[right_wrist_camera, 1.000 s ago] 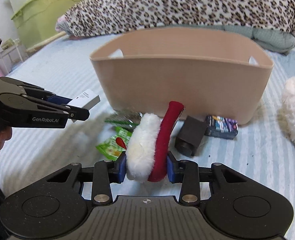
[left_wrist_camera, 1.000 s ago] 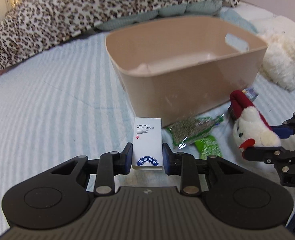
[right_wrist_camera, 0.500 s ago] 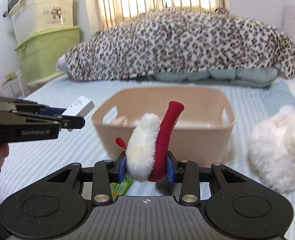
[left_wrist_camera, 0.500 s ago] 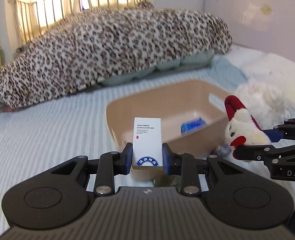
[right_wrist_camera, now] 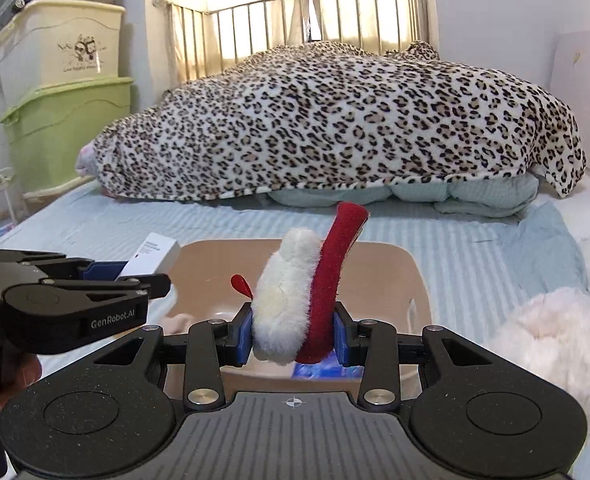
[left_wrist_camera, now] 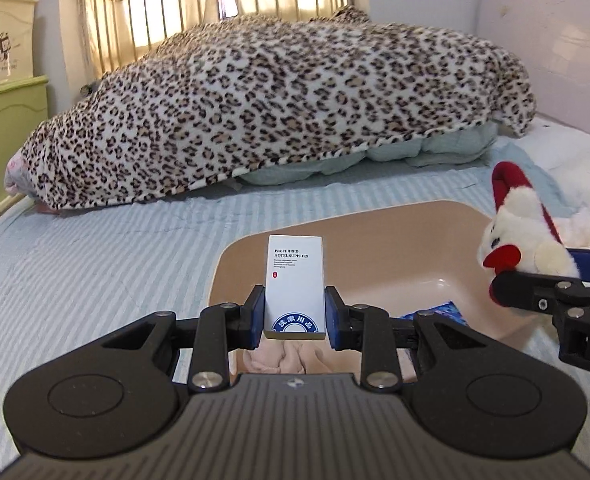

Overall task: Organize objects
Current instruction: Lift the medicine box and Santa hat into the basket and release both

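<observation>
left gripper (left_wrist_camera: 295, 312) clamps hotel supplies box (left_wrist_camera: 295, 284) upright over beige bin (left_wrist_camera: 375, 224); right gripper (right_wrist_camera: 293, 330) pinches plush chicken (right_wrist_camera: 295, 304) above it. judgement: lower both before releasing, clear of the blue packet (left_wrist_camera: 439, 312).

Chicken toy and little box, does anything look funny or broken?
Nothing stands out. The chicken toy sits whole in the right gripper, and the little box stands upright, undented, in the left gripper, above the bin.

- Lower centre: beige bin (left_wrist_camera: 395, 236) lies open-topped; a blue packet (left_wrist_camera: 441, 312) and pinkish cloth (left_wrist_camera: 279, 360) occupy its floor.
- Upper frame: leopard blanket (left_wrist_camera: 279, 112) walls off the bed (left_wrist_camera: 95, 264) beyond.
</observation>
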